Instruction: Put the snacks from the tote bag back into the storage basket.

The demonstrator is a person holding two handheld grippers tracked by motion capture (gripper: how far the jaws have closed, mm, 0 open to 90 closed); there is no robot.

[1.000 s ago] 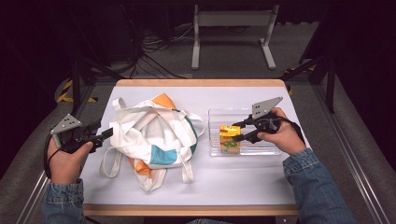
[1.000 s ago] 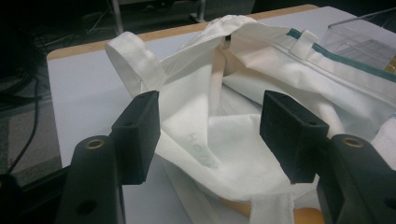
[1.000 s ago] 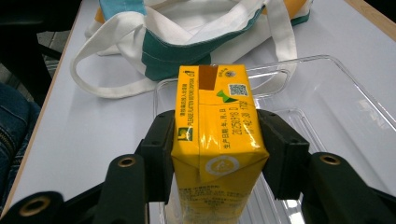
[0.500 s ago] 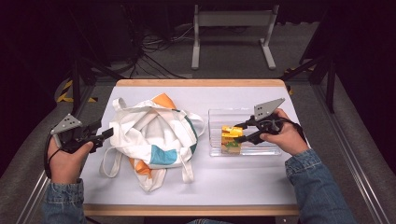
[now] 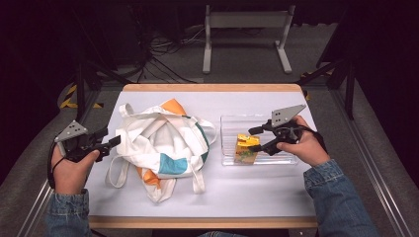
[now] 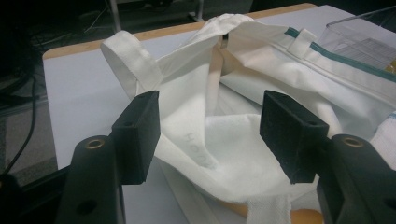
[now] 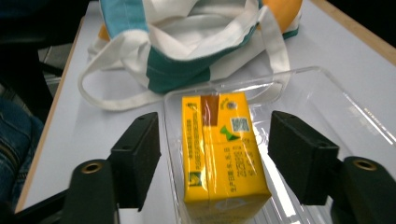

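A yellow drink carton (image 7: 219,144) lies in a clear plastic tray (image 7: 327,107) on the right of the table. My right gripper (image 7: 215,158) straddles it. Its jaws have just been opening, and a gap shows between each pad and the carton's sides. In the high view the carton (image 5: 245,146) sits at the tray's (image 5: 227,123) left end, with the right gripper (image 5: 253,139) over it. A white tote bag (image 5: 158,143) with teal and orange patches lies crumpled left of the tray. My left gripper (image 5: 111,139) is open at the bag's left edge, facing the cloth (image 6: 233,93) with nothing held.
The bag's loose handles (image 5: 116,173) trail toward the front of the white table top (image 5: 257,197). A wooden edge (image 5: 207,88) runs along the table's far side. Behind the table stand a metal frame (image 5: 247,29) and cables on the floor.
The right gripper's jaws have spread apart around the yellow carton, which stays in the tray. The left hand and the bag have not moved.
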